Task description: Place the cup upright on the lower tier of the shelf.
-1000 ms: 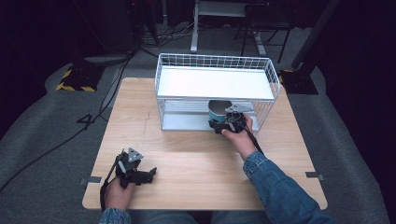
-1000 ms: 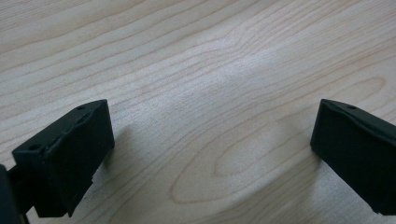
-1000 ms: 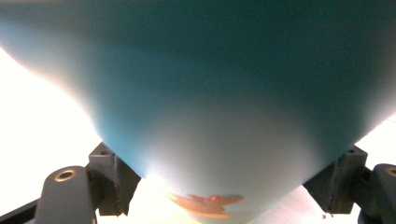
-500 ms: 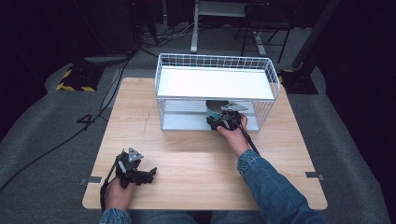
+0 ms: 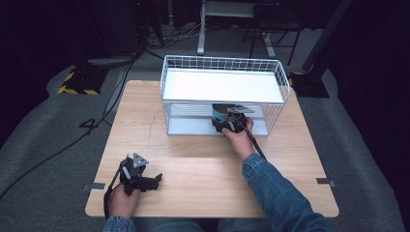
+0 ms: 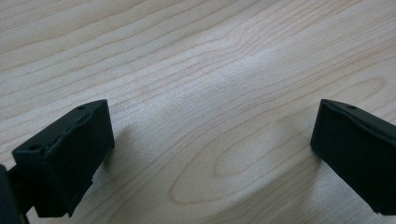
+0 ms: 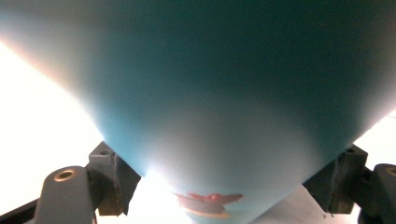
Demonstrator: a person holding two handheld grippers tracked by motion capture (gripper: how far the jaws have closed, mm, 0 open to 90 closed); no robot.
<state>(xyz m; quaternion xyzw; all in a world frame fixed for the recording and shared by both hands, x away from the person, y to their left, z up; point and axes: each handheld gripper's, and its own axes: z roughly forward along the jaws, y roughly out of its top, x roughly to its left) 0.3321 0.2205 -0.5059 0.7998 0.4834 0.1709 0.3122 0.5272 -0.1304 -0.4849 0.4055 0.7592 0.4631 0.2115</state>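
High view: right gripper (image 5: 231,123) has pushed the teal cup (image 5: 221,112) further under the wire rack (image 5: 222,104).
Jaws clamped on its sides; red mark unreadable. Left gripper (image 5: 153,180) stays wide open, empty.

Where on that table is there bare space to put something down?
The light wooden table is bare between the white wire shelf rack and the left gripper, and along its left side. Crowded: the rack's lower shelf, where the right gripper meets the teal cup.

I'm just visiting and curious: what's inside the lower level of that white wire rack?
Under the white wire rack's top shelf sits a teal cup, with the right claw closed around it. The shelf hides the cup's upper part and anything further back.
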